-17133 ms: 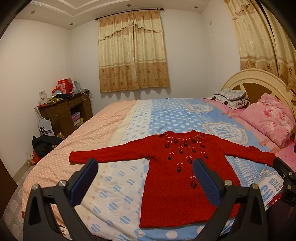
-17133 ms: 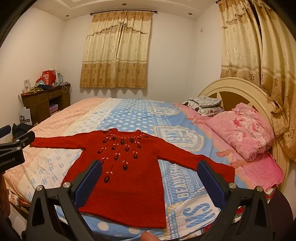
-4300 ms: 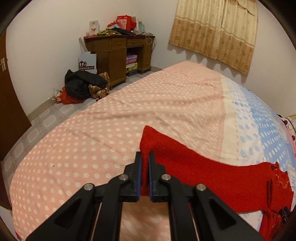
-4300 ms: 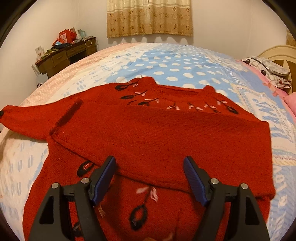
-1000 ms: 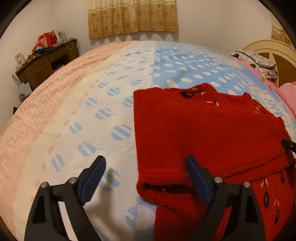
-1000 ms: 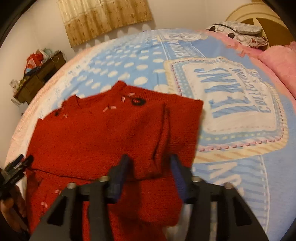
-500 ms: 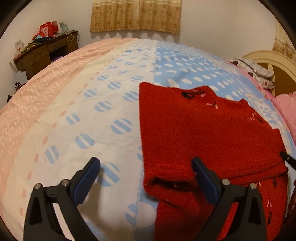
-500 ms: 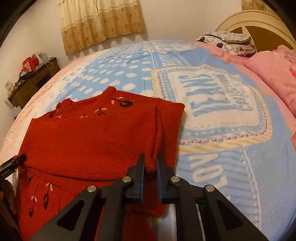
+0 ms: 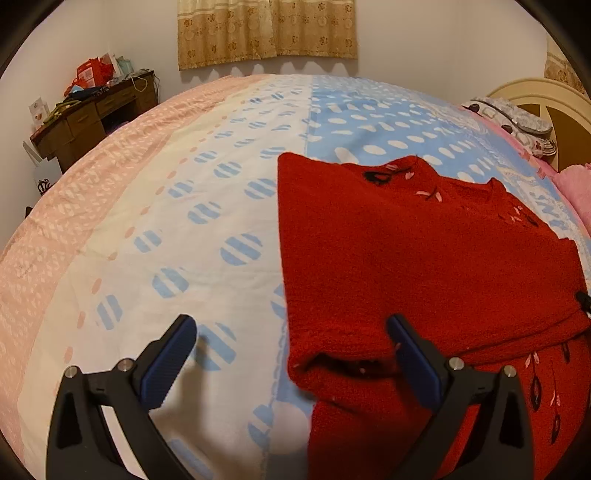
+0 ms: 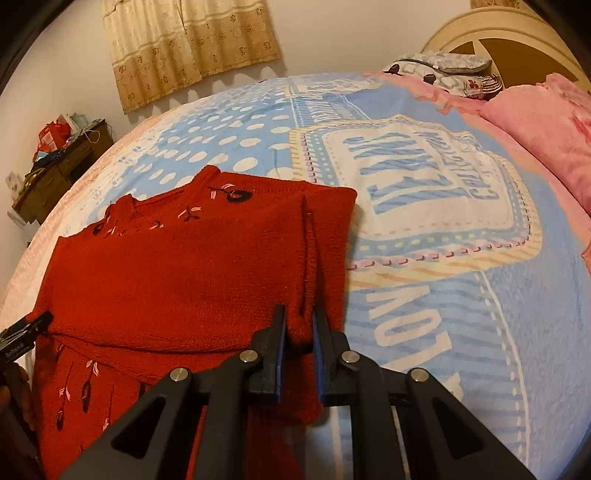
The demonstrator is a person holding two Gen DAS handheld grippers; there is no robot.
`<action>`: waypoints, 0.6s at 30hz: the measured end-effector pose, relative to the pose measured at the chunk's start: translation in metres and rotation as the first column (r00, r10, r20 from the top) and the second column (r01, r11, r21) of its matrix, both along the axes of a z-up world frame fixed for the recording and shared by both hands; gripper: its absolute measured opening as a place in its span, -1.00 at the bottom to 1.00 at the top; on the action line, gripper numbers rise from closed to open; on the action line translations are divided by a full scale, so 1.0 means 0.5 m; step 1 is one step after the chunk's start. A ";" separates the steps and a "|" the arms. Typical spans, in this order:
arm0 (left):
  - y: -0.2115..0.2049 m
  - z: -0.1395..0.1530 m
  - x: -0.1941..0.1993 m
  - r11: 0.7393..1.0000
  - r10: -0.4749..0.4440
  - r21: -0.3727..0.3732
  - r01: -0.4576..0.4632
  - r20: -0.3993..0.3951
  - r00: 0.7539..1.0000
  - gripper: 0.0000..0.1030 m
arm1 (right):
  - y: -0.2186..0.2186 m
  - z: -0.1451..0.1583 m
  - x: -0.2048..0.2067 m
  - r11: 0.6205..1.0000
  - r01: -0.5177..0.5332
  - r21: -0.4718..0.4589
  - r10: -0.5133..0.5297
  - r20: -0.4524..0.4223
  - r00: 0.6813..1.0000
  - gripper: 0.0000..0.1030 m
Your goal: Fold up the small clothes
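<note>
Red knitted sweater point(image 9: 424, 258), embroidered with dark and pink motifs, lying on the bed point(image 9: 184, 221) over the blue-and-white dotted part of the bedspread; both sleeves folded in across the chest, lower body extending toward the cameras. Right tongs point(image 10: 299, 332): closed on a raised pinch of the sweater's folded right edge, fabric bunched between the two fingers. Left tongs point(image 9: 291, 354): spread wide, holding nothing, one finger over the bedspread, the other over the sweater's folded left sleeve end. Surroundings: pink pillow point(image 10: 546, 129) and patterned grey cushion point(image 10: 443, 66) near the cream headboard point(image 10: 517, 33); beige curtain point(image 9: 266, 29); cluttered wooden table point(image 9: 92, 110) by the wall.
</note>
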State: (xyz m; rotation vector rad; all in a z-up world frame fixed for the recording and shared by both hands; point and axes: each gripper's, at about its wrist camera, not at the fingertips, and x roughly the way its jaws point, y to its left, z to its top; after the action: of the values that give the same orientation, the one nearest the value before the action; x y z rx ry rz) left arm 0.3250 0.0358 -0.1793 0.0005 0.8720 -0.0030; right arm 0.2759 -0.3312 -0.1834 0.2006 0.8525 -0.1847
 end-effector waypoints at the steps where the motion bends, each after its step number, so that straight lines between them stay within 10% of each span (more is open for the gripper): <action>1: -0.001 0.001 0.000 1.000 0.000 0.006 0.000 0.002 1.000 1.00 | 0.003 0.009 -0.004 1.000 0.001 -0.004 -0.001 0.010 1.000 -0.70; 8: -0.007 0.000 0.001 1.000 0.001 0.031 -0.002 0.006 1.000 1.00 | 0.077 0.085 -0.018 0.993 -0.098 -0.070 0.107 0.142 0.984 -0.63; 18: -0.011 -0.001 0.000 1.000 -0.001 0.031 0.000 0.005 1.000 1.00 | 0.083 0.002 0.015 0.986 -0.166 -0.006 0.166 -0.012 0.986 -0.33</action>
State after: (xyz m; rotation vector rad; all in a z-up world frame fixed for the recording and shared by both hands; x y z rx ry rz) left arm 0.3249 0.0302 -0.1797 0.0300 0.8666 0.0102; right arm 0.2834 -0.2899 -0.1824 0.1212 0.8751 -0.0333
